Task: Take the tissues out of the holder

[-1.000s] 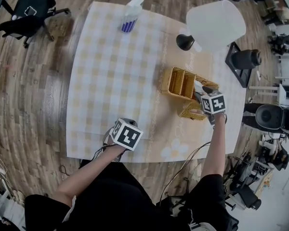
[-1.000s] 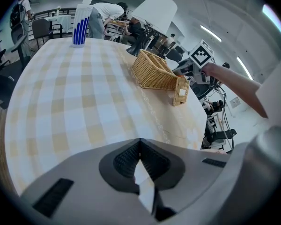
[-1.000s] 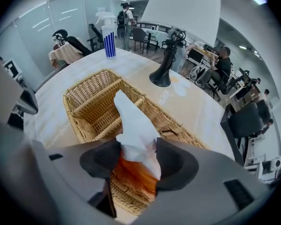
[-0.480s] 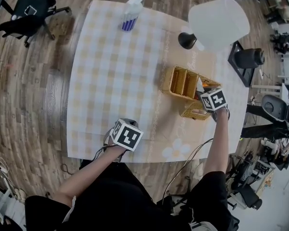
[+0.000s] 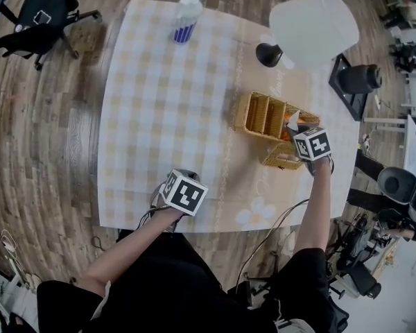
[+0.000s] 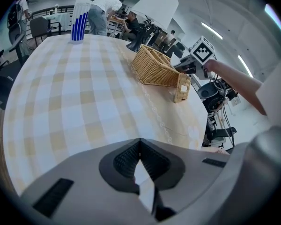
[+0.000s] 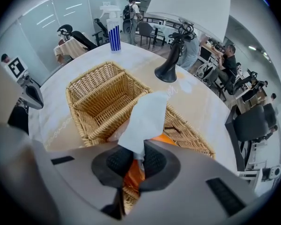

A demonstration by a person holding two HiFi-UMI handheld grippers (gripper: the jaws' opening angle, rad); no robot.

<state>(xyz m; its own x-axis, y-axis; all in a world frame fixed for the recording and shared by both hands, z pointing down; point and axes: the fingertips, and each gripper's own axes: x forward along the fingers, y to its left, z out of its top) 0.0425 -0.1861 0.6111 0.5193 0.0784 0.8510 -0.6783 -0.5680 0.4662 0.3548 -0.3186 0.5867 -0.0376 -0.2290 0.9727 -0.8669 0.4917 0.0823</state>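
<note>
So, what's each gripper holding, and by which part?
The right gripper, jaws just closed, pinches the white paper tissue by its lower end; the left gripper holds nothing.

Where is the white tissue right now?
In the right gripper view, the tissue is pinched in the right gripper, whose jaws have just been closing on it, over the wicker basket.

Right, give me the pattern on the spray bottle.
The spray bottle is white with blue vertical stripes, clearest in the right gripper view.

A pale yellow-and-white checked tablecloth [image 5: 166,109]; golden-tan woven wicker basket [image 5: 258,115] — white tissue [image 7: 147,116], orange pack [image 7: 161,138] — blue-striped white spray bottle [image 5: 186,21].
</note>
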